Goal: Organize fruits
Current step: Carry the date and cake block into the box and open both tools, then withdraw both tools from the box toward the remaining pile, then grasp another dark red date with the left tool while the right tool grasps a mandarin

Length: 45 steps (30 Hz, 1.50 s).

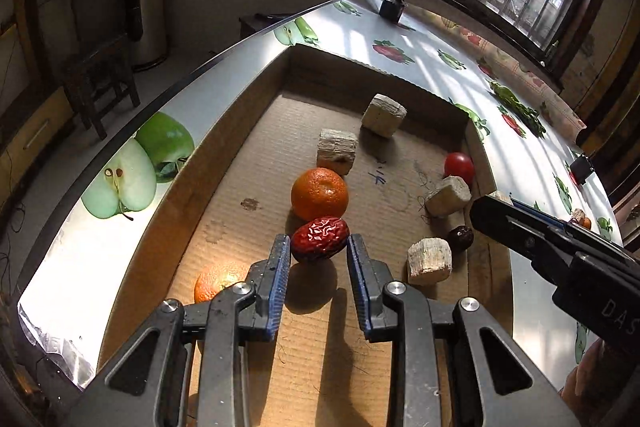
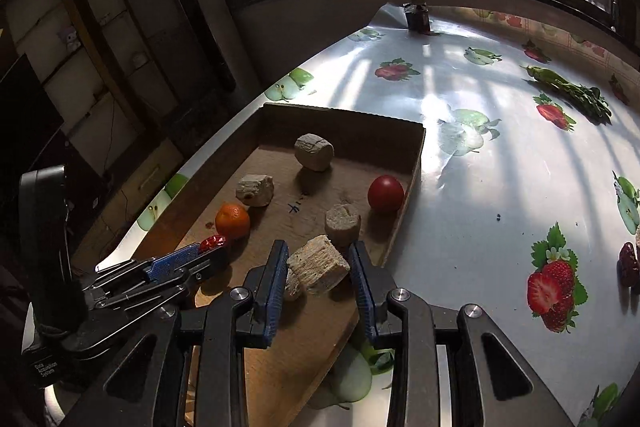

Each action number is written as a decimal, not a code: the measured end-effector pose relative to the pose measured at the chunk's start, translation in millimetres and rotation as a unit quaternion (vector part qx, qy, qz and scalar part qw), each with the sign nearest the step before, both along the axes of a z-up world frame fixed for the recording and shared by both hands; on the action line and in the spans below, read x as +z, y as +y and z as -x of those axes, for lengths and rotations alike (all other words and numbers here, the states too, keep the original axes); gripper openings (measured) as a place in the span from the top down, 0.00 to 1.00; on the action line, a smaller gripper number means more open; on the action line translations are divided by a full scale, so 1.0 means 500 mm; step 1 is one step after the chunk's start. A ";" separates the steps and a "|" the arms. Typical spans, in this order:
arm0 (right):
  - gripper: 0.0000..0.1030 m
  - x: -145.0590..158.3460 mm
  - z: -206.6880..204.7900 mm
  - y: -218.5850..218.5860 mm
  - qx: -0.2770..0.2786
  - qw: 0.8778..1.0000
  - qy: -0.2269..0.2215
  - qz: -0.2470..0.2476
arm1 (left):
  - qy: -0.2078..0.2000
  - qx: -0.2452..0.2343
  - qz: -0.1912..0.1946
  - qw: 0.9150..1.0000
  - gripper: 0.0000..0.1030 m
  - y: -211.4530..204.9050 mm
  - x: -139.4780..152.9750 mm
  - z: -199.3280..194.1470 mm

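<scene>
My left gripper [image 1: 319, 242] is shut on a wrinkled red date [image 1: 320, 237] and holds it above the cardboard tray [image 1: 192, 163]. One orange [image 1: 319, 193] lies just beyond it, and a second orange [image 1: 218, 281] sits by the left finger. A red round fruit [image 1: 459, 166], a dark date [image 1: 461, 237] and several beige blocks lie in the tray. My right gripper [image 2: 319, 247] is shut on a beige block [image 2: 318, 267] over the tray's near right corner [image 2: 412, 183]. The left gripper [image 2: 208, 247] with its date shows at the left there.
The tray sits on a table with a glossy fruit-print cloth [image 2: 480, 227]. A dark bottle [image 2: 417, 14] stands at the far edge, green leaves [image 2: 568, 87] lie at the far right, and dark dates [image 2: 629, 265] lie at the right. A wooden stool [image 1: 100, 79] stands on the floor to the left.
</scene>
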State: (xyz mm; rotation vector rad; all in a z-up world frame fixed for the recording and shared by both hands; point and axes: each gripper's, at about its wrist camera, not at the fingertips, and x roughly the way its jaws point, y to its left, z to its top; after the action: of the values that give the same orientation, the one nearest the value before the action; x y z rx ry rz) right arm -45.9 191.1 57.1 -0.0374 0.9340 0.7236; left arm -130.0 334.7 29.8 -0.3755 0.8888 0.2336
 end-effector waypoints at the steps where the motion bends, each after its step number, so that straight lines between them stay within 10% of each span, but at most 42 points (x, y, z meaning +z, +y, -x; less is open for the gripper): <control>1: 0.67 -0.005 -0.008 0.013 0.002 1.000 0.006 0.000 | -0.002 0.000 0.000 1.000 0.73 -0.001 0.000 -0.003; 8: 0.66 -0.034 -0.028 0.057 0.003 0.999 0.032 0.002 | -0.018 0.006 0.022 1.000 0.70 0.010 -0.001 -0.001; 18: 0.56 0.019 -0.014 -0.008 -0.032 0.999 0.011 -0.035 | -0.042 0.029 0.038 0.998 0.42 0.024 0.030 0.021; 27: 0.43 0.054 0.041 -0.195 -0.102 0.994 -0.046 -0.007 | -0.053 0.010 -0.028 0.998 0.20 -0.066 0.079 0.027; 45: 0.43 -0.009 0.071 -0.682 -0.312 0.950 0.004 -0.008 | -0.048 -0.152 -0.046 0.986 0.19 -0.347 0.096 0.003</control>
State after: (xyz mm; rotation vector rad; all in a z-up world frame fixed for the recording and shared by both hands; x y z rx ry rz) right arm -81.6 -149.7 52.7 0.2670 0.8803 0.1419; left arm -131.5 161.5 77.8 -0.1613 0.8247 -0.0252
